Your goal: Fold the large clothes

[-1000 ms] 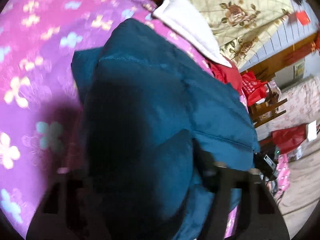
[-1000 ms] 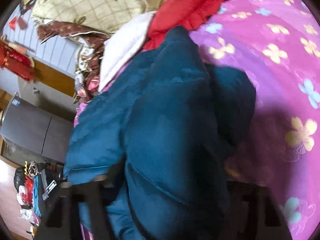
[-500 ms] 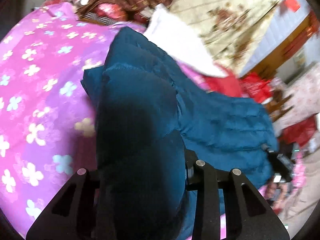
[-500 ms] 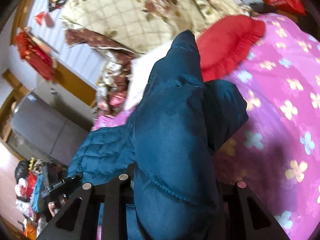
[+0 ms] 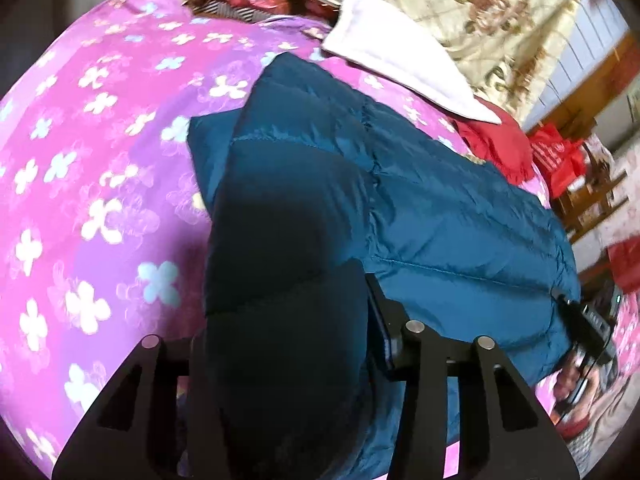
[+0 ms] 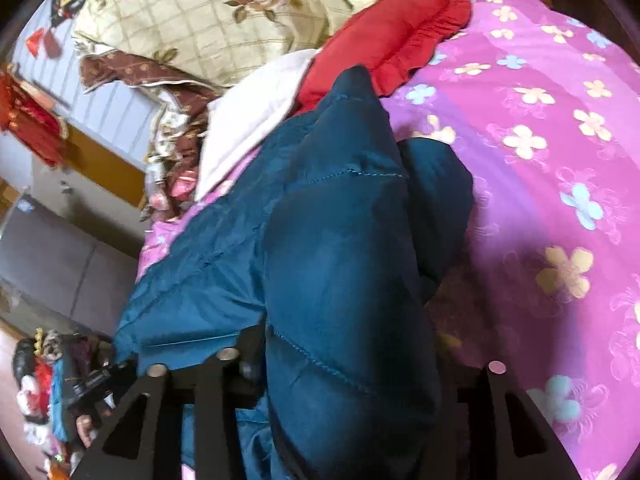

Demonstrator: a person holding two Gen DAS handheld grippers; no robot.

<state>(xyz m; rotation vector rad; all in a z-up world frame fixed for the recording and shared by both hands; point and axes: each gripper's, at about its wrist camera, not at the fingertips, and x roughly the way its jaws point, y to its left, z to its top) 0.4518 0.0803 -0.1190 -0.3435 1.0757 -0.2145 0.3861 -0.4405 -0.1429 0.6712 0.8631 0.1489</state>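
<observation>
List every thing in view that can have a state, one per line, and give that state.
Blue padded jacket: partly folded, one thick fold lifted off the bed, the rest lying on it.
Left tongs: jaws just opening, the jacket fold still filling the gap between them.
Right tongs: jaws just opening, jacket fold bulging between them.
Pink flowered bedspread: spread flat under the jacket.
Red cushion: lying at the jacket's far end.
White cloth: lying flat beside the jacket.

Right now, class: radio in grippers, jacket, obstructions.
Left gripper and right gripper jaws just opening, blue jacket bunched between both. Red pillow beyond.
</observation>
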